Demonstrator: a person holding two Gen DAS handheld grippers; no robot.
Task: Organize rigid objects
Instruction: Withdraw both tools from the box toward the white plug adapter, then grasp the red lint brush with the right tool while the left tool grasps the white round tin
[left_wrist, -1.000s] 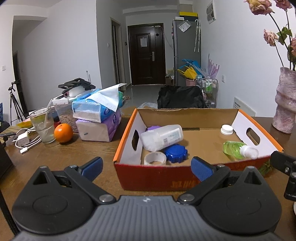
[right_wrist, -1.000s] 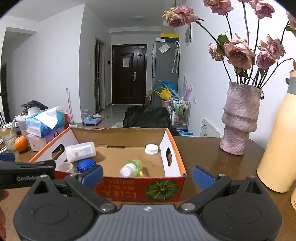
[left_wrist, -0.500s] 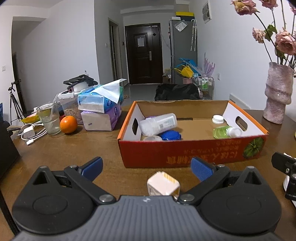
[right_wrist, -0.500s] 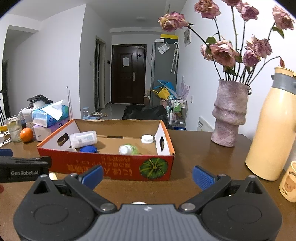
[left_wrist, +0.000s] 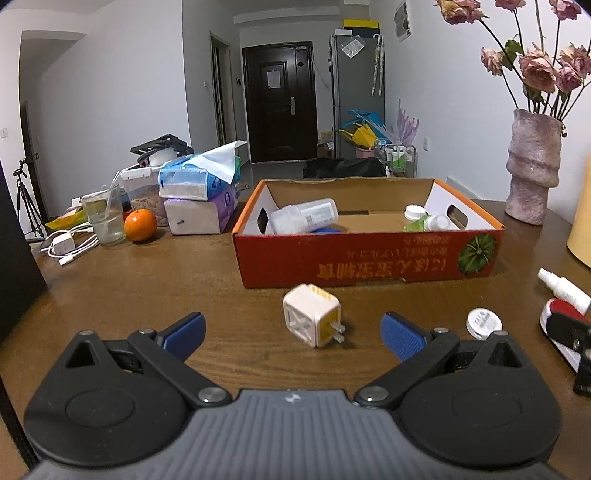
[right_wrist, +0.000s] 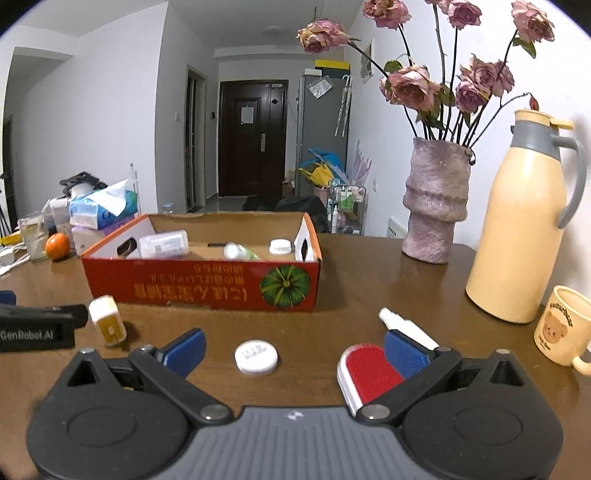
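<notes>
A red cardboard box (left_wrist: 365, 254) (right_wrist: 207, 282) stands on the wooden table and holds a white bottle (left_wrist: 304, 215), a green bottle (left_wrist: 424, 223) and a white cap (left_wrist: 415, 211). A white plug adapter (left_wrist: 312, 314) (right_wrist: 108, 320) lies on the table in front of the box, between the jaws of my open, empty left gripper (left_wrist: 291, 334). My right gripper (right_wrist: 293, 350) is open and empty over a white round lid (right_wrist: 256, 356). A red and white brush (right_wrist: 367, 373) and a small white spray bottle (right_wrist: 406, 328) lie by its right finger.
A pink vase with dried roses (right_wrist: 436, 210), a cream thermos jug (right_wrist: 524, 229) and a bear mug (right_wrist: 563, 330) stand at the right. Tissue packs (left_wrist: 199, 199), an orange (left_wrist: 140, 225), a glass (left_wrist: 103, 218) and cables (left_wrist: 70, 245) sit at the left.
Both grippers have pulled back from the box and lowered toward the table. The adapter, lid, brush and spray bottle have come into view in front of them.
</notes>
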